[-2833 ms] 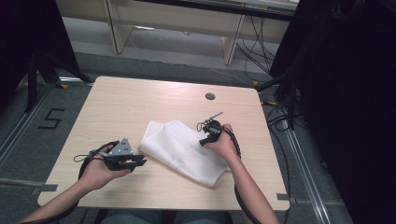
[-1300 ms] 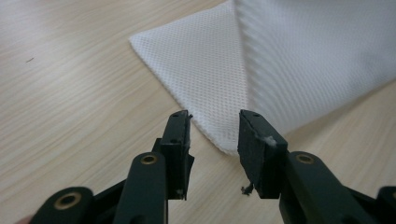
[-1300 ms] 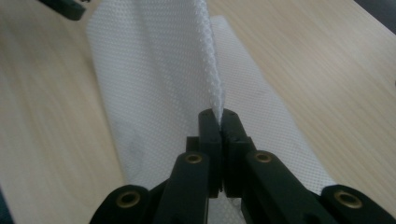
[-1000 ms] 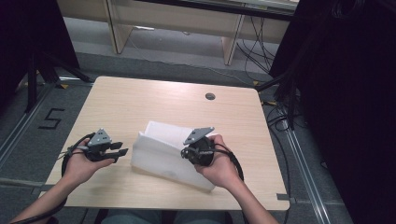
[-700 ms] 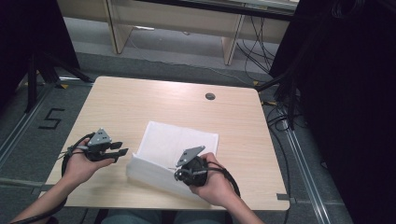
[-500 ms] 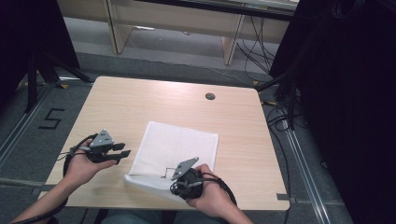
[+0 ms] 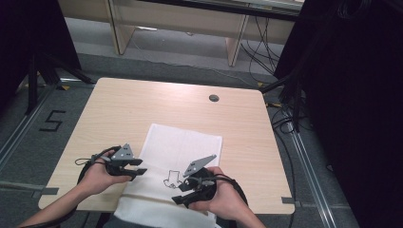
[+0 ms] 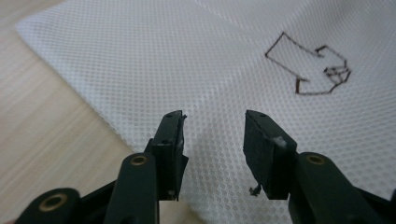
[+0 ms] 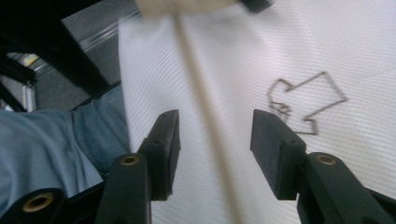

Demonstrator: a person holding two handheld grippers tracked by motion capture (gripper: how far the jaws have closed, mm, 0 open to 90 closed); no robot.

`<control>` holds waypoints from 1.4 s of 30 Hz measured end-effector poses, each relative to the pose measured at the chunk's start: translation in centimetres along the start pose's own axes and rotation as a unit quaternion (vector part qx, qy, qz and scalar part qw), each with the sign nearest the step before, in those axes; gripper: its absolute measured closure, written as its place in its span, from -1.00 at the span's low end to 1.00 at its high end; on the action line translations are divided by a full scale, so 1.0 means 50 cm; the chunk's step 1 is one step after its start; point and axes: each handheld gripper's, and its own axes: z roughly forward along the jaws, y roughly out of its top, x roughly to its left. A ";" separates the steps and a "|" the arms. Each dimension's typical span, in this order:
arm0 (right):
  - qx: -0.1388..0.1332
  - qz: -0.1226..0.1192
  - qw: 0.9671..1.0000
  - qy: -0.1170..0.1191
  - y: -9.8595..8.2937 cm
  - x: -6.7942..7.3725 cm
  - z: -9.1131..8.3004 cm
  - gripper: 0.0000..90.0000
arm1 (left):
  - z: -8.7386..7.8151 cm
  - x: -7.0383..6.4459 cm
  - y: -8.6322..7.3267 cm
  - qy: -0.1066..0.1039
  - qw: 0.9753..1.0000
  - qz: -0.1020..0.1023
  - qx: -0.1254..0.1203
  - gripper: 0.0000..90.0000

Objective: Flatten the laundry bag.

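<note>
From above, a white mesh cloth (image 7: 178,156) lies flat on the bench (image 7: 142,104), its near end drooping over the near edge and cut off by the frame. The left gripper (image 7: 138,167) sits at the cloth's left edge, the right gripper (image 7: 183,192) over its near part.

In the left gripper view, the jaws stand spread above the mesh, empty, a drawn arrow (image 8: 308,70) beyond.

In the right gripper view, blurred, the jaws gape over the overhanging cloth (image 9: 224,70); blue fabric (image 9: 56,140) shows below.

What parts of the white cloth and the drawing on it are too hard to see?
- High view: the white cloth hangs over the table's near edge; its lower end is cut off by the frame.
- High view: the black drawing is too small to read.
- Right gripper view: the top is motion-blurred.
</note>
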 end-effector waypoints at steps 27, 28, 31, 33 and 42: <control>0.128 0.108 0.969 -0.182 -0.072 -0.177 0.054 1.00 | 0.024 -0.019 -0.003 0.008 0.998 -0.005 0.065 0.42; 0.128 0.110 0.968 -0.186 -0.069 -0.178 0.055 1.00 | 0.026 -0.020 -0.003 0.009 0.998 -0.018 0.061 0.42; 0.125 0.103 0.967 -0.199 -0.059 -0.193 0.058 1.00 | 0.029 -0.012 0.000 0.015 0.998 -0.018 0.061 0.42; 0.121 0.109 0.965 -0.206 -0.053 -0.203 0.061 1.00 | 0.030 -0.005 0.002 0.020 0.998 -0.020 0.063 0.42; 0.108 0.114 0.962 -0.224 -0.018 -0.245 0.077 1.00 | 0.045 0.040 0.013 0.041 0.997 -0.048 0.054 0.42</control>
